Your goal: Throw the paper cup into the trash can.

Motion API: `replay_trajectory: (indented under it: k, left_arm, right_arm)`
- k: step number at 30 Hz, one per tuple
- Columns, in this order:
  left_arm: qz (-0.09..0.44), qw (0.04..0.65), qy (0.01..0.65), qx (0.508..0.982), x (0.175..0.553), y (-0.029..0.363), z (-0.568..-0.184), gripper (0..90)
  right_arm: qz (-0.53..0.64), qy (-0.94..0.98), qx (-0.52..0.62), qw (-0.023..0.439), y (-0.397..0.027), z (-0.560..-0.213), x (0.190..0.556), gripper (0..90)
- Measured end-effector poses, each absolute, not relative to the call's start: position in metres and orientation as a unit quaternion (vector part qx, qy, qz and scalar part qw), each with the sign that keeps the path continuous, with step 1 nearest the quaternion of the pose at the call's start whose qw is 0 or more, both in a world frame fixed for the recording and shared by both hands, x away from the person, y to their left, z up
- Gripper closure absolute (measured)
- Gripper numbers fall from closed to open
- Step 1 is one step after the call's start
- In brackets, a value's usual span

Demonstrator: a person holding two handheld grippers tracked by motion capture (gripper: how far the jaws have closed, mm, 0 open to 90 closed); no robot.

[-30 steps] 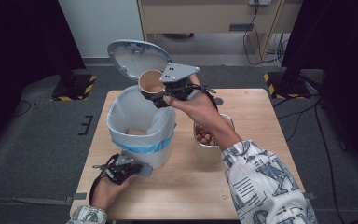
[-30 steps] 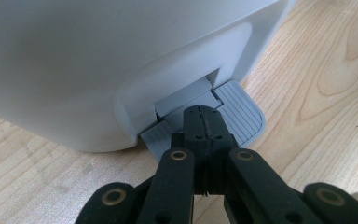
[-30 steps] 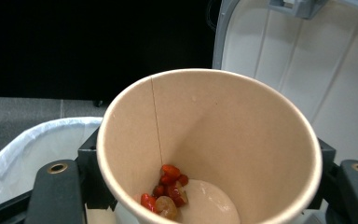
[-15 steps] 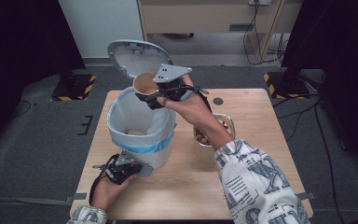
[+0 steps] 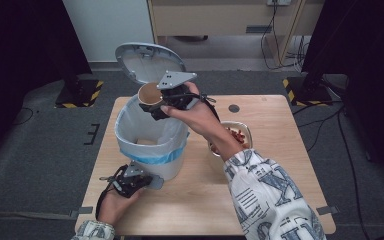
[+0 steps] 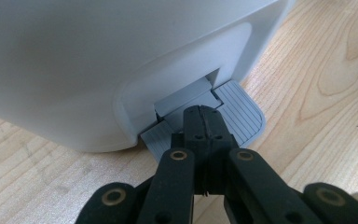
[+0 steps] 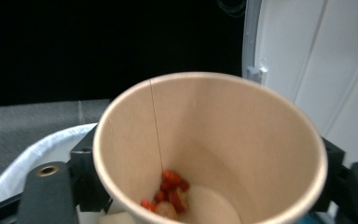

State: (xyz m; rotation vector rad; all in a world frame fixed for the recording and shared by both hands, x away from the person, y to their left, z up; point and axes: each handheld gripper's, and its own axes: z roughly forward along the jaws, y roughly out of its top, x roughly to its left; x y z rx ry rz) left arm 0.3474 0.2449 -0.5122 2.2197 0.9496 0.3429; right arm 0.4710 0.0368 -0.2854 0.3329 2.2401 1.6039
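- The wooden table [image 5: 270, 200] carries every item under inspection; the person's forearms enter from its near edge.
- A white pedal bin [image 5: 152, 145] stands on the left half of the table, fitted with a white liner with a blue band. Its grey lid [image 5: 147, 62] stands raised at the far side.
- Inside the bin, a pale object lies at the bottom; what it is cannot be told.
- The person's right arm, in a patterned sleeve [image 5: 270, 200], reaches diagonally across the table toward the bin.
- A glass bowl [image 5: 244, 131] holding red and pale pieces sits on the table just right of the bin, partly hidden by the right forearm.
- The right gripper [image 5: 155, 102] is held over the far rim of the bin's opening, below the raised lid. Its jaws sit one on either side of a paper cup [image 7: 209, 149], and they have just been opening; whether the pads press on the cup wall cannot be told.
- The paper cup is in the air above the bin, tilted. A few red and pale scraps [image 7: 170, 193] lie at its bottom.
- The left gripper [image 6: 204, 116] is at the near foot of the bin, low on the table. Its jaws are pressed together with nothing between them, and their tips rest on the grey foot pedal [image 6: 240, 112] at the base of the bin.
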Motion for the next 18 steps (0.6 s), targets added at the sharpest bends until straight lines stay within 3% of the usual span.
replay_trajectory:
  k: [5,18]
  left_arm:
    - [0.132,0.344,0.365,0.855,0.3474,0.2449,-0.5122,89.9]
    - [0.132,0.344,0.365,0.855,0.3474,0.2449,-0.5122,89.9]
  right_arm:
    - [0.572,0.794,0.136,0.157,0.0397,-0.2869,0.4711,12.9]
    - [0.568,0.796,0.147,0.147,0.0326,-0.295,0.4727,13.4]
